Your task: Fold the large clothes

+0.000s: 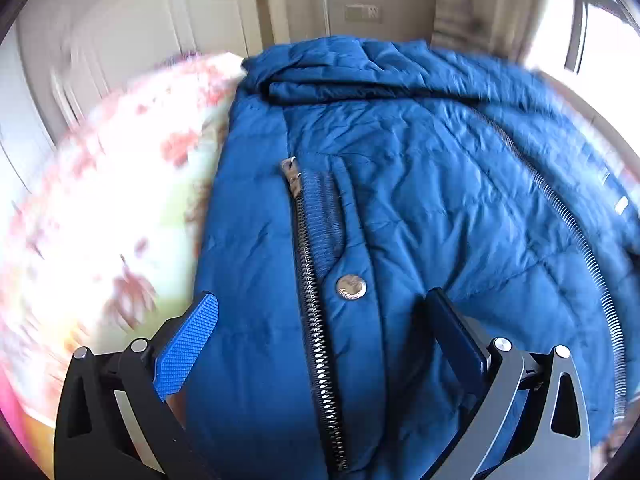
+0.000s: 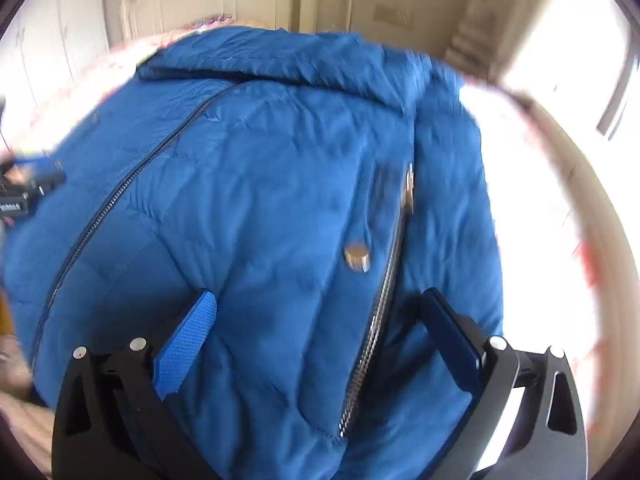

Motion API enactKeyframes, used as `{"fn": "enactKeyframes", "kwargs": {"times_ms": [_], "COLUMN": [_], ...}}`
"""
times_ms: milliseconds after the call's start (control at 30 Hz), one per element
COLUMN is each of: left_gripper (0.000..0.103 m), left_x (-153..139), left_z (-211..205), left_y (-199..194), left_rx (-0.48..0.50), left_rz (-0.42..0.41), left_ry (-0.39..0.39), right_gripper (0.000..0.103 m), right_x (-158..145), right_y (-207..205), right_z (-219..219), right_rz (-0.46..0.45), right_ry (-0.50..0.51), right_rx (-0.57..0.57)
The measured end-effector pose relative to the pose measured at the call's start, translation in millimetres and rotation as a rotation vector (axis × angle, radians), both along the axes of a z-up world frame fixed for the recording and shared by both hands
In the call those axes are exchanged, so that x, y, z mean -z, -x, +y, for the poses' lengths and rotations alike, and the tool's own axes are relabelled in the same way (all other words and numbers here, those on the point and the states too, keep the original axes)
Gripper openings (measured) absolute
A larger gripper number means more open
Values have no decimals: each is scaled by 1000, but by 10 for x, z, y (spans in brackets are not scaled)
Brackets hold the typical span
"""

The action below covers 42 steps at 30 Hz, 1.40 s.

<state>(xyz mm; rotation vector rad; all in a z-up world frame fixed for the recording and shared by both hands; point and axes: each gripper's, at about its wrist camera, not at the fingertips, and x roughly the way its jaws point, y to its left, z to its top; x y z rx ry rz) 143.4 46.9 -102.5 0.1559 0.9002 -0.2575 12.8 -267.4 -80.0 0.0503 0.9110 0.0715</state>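
Hovering over the blue jacket (image 1: 420, 184), both hand-held grippers wide, holding nothing.
Left hand-held gripper (image 1: 320, 320) and right hand-held gripper (image 2: 320, 316) straddle zippers; slippery padding may slide loose.

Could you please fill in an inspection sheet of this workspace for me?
Surface: pale floral-print bed cover under the garment.
Job's things: blue quilted puffer jacket spread flat, hood at the far end; two metal-toothed pocket zippers, each with a silver snap button beside it.
Clutter: nothing seen.
Grippers: left tool open, above the jacket by one pocket zipper; right tool open, above the other.
Cables: nothing seen.
Surroundings: cream panelled wall, bright window.
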Motion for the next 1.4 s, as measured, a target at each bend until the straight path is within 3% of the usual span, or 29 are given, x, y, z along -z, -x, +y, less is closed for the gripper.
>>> {"fn": "enactKeyframes", "kwargs": {"times_ms": [133, 200, 300, 367, 433, 467, 500, 567, 667, 800, 933, 1000, 1100, 1200, 1300, 1400], "left_gripper": [99, 99, 98, 98, 98, 98, 99, 99, 99, 99, 99, 99, 99, 99, 99, 98], "left_x": [-16, -75, -244, -305, -223, -115, 32, 79, 67, 46, 50, 46, -35, -52, 12, 19], "left_z": [-69, -80, -26, -101, -269, -377, -464, -422, -326, -158, 133, 279, 480, 720, 869, 766], "left_y": [55, 154, 404, 590, 667, 689, 704, 759, 681, 716, 858, 925, 1032, 1072, 1024, 1034], "left_rx": [-17, -42, -16, 38, 99, 123, 122, 107, 122, 107, 82, 76, 11, -46, -70, -63], "left_rz": [-32, -67, -109, -130, -119, -108, -100, -148, -94, -95, -96, -100, -118, -120, -78, -82], "left_ry": [-46, -70, 15, 49, 3, -47, -107, -72, -32, -45, -6, 15, 32, 81, 157, 105], "right_gripper": [100, 100, 100, 100, 100, 100, 101, 101, 100, 100, 100, 100, 100, 100, 100, 96], "right_x": [-63, -193, -374, -311, -97, -34, -4, 7, -53, -200, -76, -74, -192, -211, -73, 9], "right_y": [23, 107, 207, 233, 194, 196, 177, 197, 259, 496, 711, 826, 1021, 1161, 1207, 1260], "right_z": [121, 247, 550, 831, 1034, 1038, 997, 959, 933, 652, 308, 179, 35, -241, -508, -471], "right_rz": [29, 2, -71, -58, -6, -28, -27, -25, 0, -37, -16, -37, -85, -112, -66, -73], "right_ry": [80, 74, 41, 76, 151, 130, 84, 76, 104, 83, 19, -35, -32, -37, -107, -97], "right_rx": [44, 36, -67, -171, -221, -206, -184, -192, -200, -119, -50, -32, -4, 104, 196, 185]}}
